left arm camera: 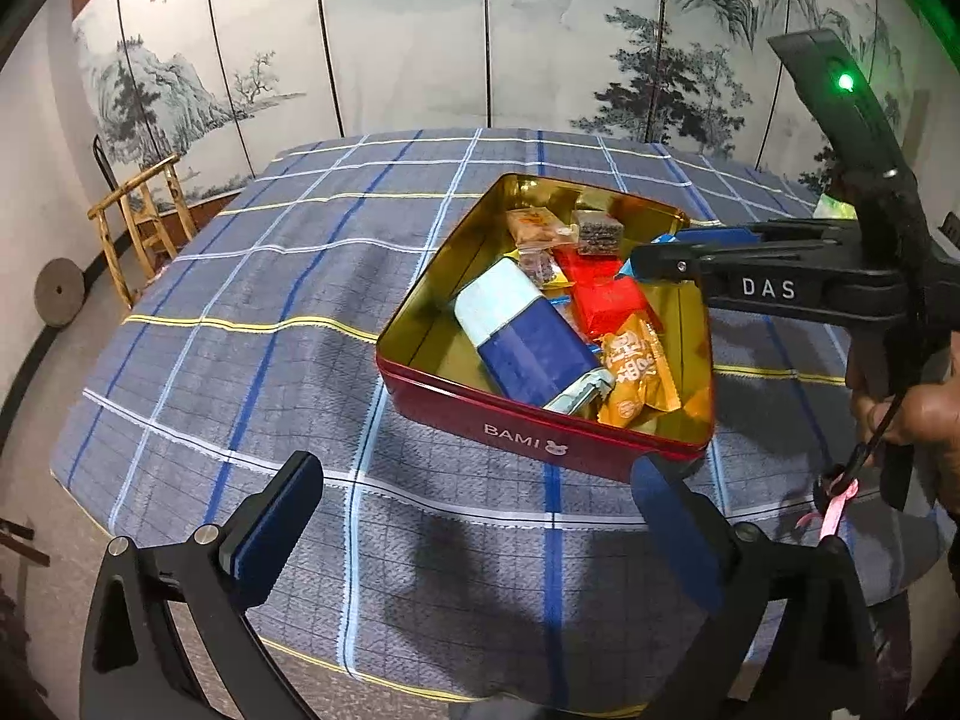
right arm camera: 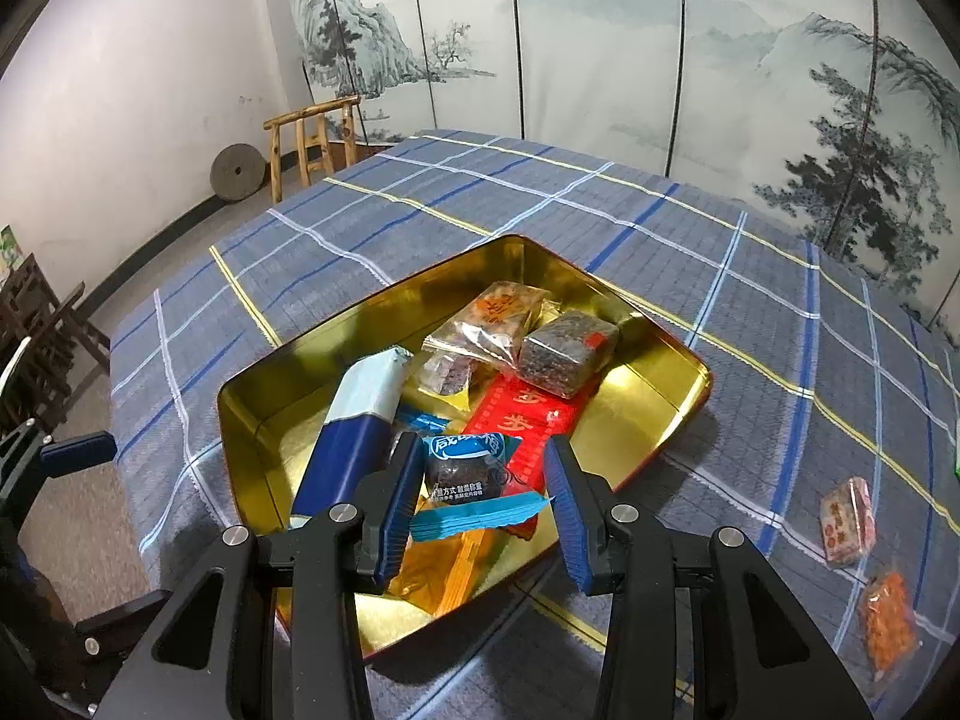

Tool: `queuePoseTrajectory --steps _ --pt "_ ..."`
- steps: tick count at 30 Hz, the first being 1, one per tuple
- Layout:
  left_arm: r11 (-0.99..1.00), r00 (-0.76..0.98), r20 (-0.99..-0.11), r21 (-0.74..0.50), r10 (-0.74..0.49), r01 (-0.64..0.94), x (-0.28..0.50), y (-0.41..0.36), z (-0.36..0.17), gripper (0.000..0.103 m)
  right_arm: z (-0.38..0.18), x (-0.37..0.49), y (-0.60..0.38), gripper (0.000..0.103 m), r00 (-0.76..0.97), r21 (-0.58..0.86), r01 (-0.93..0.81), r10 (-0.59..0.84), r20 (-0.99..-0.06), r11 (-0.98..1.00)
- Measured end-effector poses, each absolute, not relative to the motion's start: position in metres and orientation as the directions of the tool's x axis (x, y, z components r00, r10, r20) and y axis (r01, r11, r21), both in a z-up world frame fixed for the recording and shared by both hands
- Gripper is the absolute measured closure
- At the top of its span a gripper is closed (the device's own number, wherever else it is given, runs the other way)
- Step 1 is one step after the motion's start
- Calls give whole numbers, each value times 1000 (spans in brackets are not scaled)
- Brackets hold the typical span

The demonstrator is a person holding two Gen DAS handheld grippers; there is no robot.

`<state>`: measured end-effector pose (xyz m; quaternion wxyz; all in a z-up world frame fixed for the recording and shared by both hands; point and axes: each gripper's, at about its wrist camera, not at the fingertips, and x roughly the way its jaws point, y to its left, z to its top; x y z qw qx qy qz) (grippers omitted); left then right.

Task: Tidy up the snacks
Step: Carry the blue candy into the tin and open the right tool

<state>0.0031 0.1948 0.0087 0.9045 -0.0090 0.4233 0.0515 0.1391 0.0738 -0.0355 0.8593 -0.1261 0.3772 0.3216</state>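
tin (right arm camera: 252, 420) left half bare; snacks (right arm camera: 540, 348) crowd right; cloth (left arm camera: 240, 312) left open.

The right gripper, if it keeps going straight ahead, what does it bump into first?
The right gripper is open above the tin. The blue-wrapped snack sits right between its fingers, so it would probably meet that first, though I can't tell how far below it lies. The red packet comes next.

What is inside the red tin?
The red tin holds a blue-and-white box, a red packet, clear-wrapped bars, a dark block and orange packets. Whatever lies beneath them is covered.
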Motion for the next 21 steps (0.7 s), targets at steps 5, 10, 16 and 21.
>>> queuePoseTrajectory --steps 5,10,16,21 --pt "994 629 -772 36 93 -104 5 197 5 2 -37 140 79 60 503 26 -654 459 -732 756" --pt "994 626 -774 33 94 -108 5 201 3 1 -39 140 85 60 497 26 -659 461 -736 752" --pt "993 615 -782 34 99 -117 7 204 -2 2 -41 139 91 60 489 28 -665 463 -739 746" --pt "992 609 -786 31 102 -125 7 208 -5 2 -43 137 97 60 481 28 -672 465 -743 740"
